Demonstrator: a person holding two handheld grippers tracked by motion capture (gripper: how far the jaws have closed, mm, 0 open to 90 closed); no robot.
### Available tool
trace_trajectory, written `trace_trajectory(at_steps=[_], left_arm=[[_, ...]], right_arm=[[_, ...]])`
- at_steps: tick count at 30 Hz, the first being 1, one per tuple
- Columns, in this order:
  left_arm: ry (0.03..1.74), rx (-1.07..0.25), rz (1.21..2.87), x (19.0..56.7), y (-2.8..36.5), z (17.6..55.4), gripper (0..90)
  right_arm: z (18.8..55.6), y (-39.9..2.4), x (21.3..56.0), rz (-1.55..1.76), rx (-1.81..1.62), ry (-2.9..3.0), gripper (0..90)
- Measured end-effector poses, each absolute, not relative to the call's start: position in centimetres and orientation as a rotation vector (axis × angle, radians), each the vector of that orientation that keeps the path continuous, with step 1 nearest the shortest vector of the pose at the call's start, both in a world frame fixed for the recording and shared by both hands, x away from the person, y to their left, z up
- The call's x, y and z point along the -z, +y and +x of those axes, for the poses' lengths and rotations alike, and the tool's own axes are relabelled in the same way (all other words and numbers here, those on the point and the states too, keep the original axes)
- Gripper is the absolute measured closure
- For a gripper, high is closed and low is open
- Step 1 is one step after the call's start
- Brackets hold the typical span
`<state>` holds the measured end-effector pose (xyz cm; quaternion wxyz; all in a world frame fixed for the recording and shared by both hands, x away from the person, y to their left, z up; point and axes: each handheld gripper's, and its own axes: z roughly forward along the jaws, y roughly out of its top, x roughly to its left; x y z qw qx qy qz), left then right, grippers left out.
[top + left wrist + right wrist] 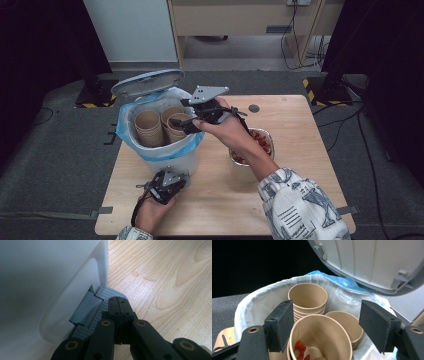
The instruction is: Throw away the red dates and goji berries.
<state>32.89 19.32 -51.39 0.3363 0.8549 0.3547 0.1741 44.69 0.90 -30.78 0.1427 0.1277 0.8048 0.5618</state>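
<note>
A paper cup [320,340], light and easily crushed, is best gripped gently at its rim; it sits in the bin [157,150] at centre left. The right hand-held gripper [325,327] straddles it, jaws apart. The left hand-held gripper [121,303], jaws together, presses the pedal [93,312] at lower centre.

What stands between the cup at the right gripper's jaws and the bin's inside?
Nothing visible: the lid is up and the cup is already within the rim of the bin, between the jaws of the right gripper.
</note>
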Motion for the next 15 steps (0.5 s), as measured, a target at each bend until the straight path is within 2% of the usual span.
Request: trace_trajectory(at_steps=[15], left_arm=[[0.925, -0.453, 2.229, 51.4, 19.3, 32.9, 89.9]], right_arm=[[45.1, -0.2, 30.4, 0.461, -1.602, 2.303, 14.6]])
